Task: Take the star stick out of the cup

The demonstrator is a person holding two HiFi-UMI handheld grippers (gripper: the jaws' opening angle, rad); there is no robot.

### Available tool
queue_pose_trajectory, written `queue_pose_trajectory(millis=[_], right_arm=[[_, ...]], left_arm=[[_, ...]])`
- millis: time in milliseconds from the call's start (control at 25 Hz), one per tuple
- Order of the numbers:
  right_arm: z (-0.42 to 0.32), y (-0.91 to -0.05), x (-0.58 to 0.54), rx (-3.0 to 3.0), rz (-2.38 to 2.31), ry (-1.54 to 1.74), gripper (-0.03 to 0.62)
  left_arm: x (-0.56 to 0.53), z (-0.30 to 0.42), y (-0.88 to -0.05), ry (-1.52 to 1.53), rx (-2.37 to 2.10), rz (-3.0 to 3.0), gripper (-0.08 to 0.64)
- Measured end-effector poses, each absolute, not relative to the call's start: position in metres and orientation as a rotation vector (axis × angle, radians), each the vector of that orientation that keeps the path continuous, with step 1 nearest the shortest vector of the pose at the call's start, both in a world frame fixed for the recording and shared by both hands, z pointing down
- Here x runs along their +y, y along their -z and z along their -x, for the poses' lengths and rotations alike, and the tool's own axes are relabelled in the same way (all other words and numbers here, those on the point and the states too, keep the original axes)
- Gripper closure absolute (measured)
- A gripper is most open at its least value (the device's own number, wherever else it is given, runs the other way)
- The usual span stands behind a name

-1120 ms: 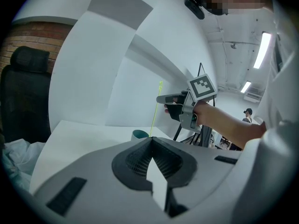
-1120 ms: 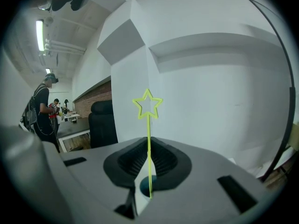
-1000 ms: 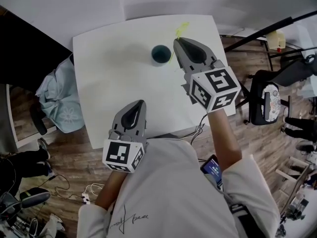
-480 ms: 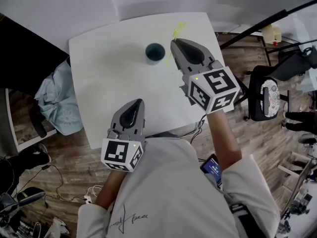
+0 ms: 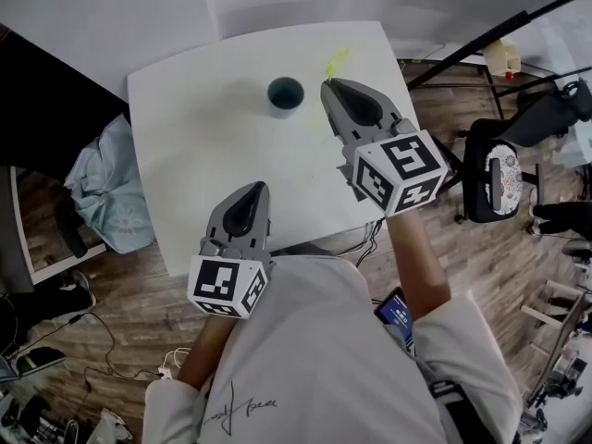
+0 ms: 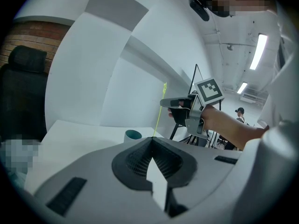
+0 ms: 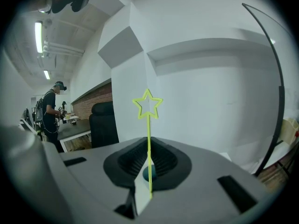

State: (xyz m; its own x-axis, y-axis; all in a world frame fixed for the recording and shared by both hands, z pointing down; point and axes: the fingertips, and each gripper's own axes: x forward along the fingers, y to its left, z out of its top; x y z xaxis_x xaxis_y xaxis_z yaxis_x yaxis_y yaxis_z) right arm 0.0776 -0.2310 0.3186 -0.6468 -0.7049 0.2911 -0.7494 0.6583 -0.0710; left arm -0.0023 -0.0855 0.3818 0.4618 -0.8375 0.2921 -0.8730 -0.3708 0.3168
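Yellow-green star stick [image 7: 149, 125], thin, light and likely bendy, stands pinched low on its shaft, the sensible hold, in the right claw [image 7: 149, 141], apparently clear of the teal cup [image 5: 285, 92] on the worktop [image 5: 203, 128]. Left claw [image 6: 152, 141] clenched, empty.

cup [image 5: 286, 92] — 1 | star stick [image 7: 149, 127] — 1 | table [image 5: 203, 137] — 1 | left gripper [image 5: 262, 187], right gripper [image 5: 327, 84] — 2

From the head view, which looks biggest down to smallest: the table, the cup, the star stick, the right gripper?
1. table
2. right gripper, though being nearer the camera enlarges it
3. cup
4. star stick, with only its thin top showing
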Motion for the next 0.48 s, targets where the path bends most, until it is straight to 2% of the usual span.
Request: queue_pose_trajectory(millis=[480], right_arm=[[-0.089, -0.331, -0.209, -2.612, -1.189, -0.305, 0.565]], left_arm=[[-0.078, -0.008, -0.377, -0.106, -1.410, -2.320, 0.557]])
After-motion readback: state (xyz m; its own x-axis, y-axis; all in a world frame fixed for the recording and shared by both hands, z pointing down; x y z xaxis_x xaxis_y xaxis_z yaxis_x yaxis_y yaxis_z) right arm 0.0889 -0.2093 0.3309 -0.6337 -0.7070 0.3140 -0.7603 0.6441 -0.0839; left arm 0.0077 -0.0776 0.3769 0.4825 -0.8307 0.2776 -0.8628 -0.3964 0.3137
